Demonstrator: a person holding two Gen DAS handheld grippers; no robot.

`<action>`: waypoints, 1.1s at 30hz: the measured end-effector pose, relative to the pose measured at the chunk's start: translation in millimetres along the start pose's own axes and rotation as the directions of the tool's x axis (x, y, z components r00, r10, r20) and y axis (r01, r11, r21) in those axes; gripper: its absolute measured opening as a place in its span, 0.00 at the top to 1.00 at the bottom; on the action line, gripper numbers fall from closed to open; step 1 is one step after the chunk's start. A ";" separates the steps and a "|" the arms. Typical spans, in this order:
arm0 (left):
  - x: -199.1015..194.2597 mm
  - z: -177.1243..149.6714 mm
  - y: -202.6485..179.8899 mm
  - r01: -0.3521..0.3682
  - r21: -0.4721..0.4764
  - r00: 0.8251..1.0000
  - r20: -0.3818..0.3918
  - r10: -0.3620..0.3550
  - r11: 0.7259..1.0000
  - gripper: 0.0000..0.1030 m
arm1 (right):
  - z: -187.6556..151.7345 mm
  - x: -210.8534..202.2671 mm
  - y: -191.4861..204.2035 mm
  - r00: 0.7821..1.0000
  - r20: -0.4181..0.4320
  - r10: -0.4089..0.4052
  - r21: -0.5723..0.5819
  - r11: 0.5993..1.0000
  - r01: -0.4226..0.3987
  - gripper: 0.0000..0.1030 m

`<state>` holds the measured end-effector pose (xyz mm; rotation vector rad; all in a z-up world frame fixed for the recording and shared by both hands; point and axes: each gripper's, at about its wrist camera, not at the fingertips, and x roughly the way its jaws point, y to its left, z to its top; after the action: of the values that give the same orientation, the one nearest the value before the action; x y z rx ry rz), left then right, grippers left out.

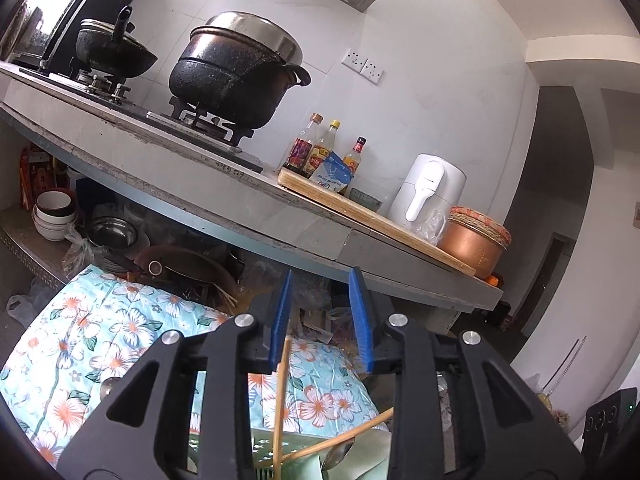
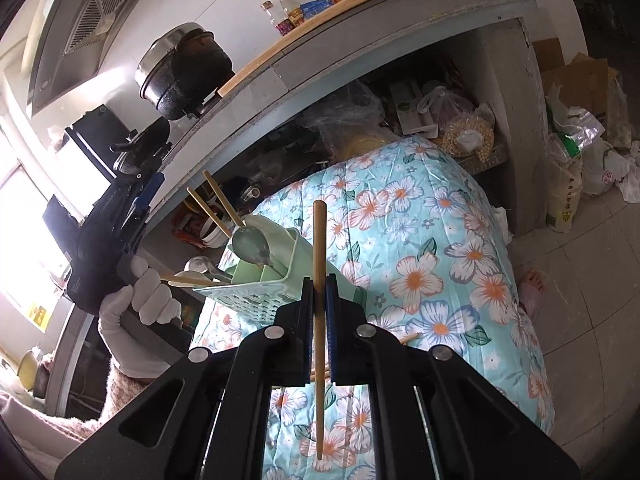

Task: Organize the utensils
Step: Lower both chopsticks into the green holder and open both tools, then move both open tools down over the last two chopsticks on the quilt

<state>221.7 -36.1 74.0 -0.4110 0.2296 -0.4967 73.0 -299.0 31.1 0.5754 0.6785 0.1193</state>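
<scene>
In the left wrist view my left gripper [image 1: 321, 280] stands open, blue pads apart. A wooden chopstick [image 1: 282, 392] stands just below its left pad, running down into the pale green utensil holder [image 1: 224, 448]; I cannot tell whether it touches the pad. A second chopstick [image 1: 344, 434] and a metal spoon [image 1: 338, 456] lean in the holder. In the right wrist view my right gripper [image 2: 320, 280] is shut on an upright wooden chopstick [image 2: 319, 240], near the holder [image 2: 260, 284], which has spoons and chopsticks in it. A white-gloved hand [image 2: 148, 292] holds the left gripper beside the holder.
The holder sits on a floral quilted cloth [image 2: 420, 240]. Behind it runs a grey counter [image 1: 200, 184] with a black pot [image 1: 236, 76], sauce bottles [image 1: 320, 152] and a white kettle [image 1: 428, 196]. Bowls [image 1: 54, 216] fill the shelf below. Bags [image 2: 580, 152] crowd the floor.
</scene>
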 end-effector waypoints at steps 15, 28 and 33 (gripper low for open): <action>-93.3 3.6 18.6 0.036 0.222 0.999 -0.022 -0.032 0.974 0.35 | 83.2 -35.6 119.1 0.957 0.245 0.159 -0.352 0.934 -0.065 0.94; -119.8 -61.3 73.9 -0.057 0.310 0.945 -0.290 0.151 0.949 0.31 | 101.7 43.3 169.2 0.960 0.229 0.162 -0.504 0.864 -0.026 0.94; -108.9 -93.9 66.6 -0.005 0.417 0.912 -0.371 0.175 0.909 0.28 | 85.7 77.4 167.2 0.976 0.187 0.108 -0.541 0.841 0.011 0.94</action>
<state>126.9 41.6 -26.3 0.1198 0.5308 -0.5177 199.7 -176.3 132.1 0.0535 0.3927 0.2844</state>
